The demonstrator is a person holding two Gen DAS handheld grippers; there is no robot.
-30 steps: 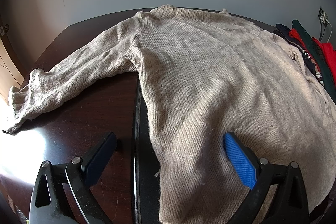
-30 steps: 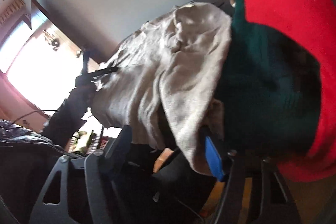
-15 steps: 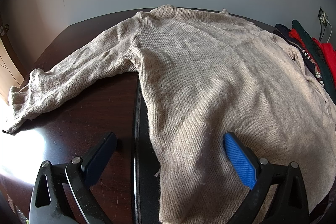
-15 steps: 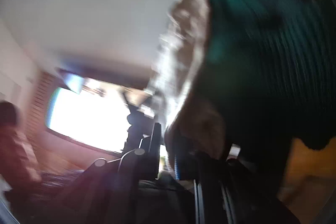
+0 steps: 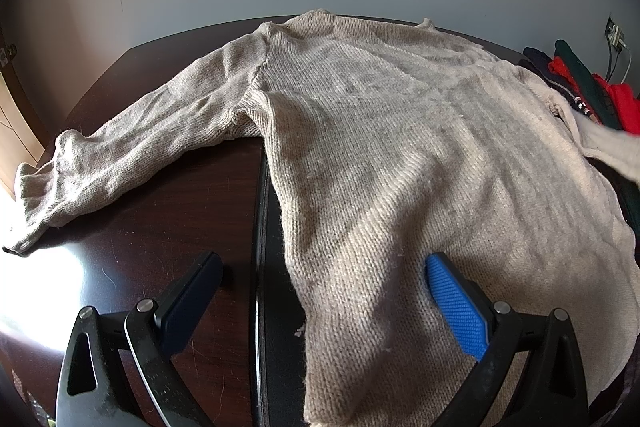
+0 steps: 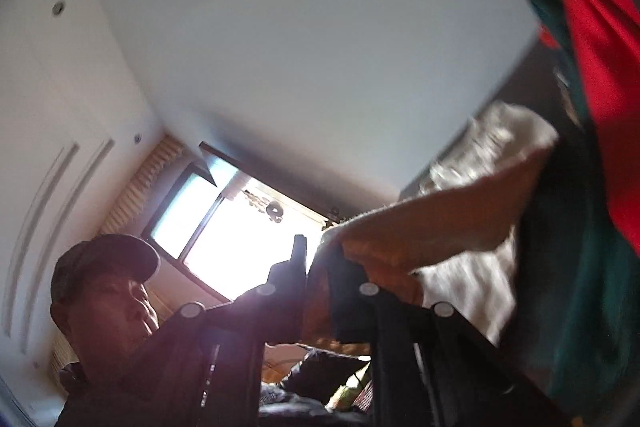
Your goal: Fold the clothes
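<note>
Sleeve fold: right hand-held gripper (image 6: 320, 267) pinching beige sweater (image 5: 400, 155) sleeve; left hand-held gripper (image 5: 324, 291) spread. Next, lay it across.

Daylight is pouring in from the left, throwing white glare across the worktop (image 5: 132, 211) near its left edge and laying soft diagonal shadows over the sweater (image 5: 400, 163). That view is staying sharp, though the fisheye lens is bending straight lines and darkening the corners. In the right wrist view the window (image 6: 236, 231) is blowing out to pure white, leaving the person (image 6: 108, 303) backlit and dim, and the cloth on the right is smearing with motion blur.
</note>
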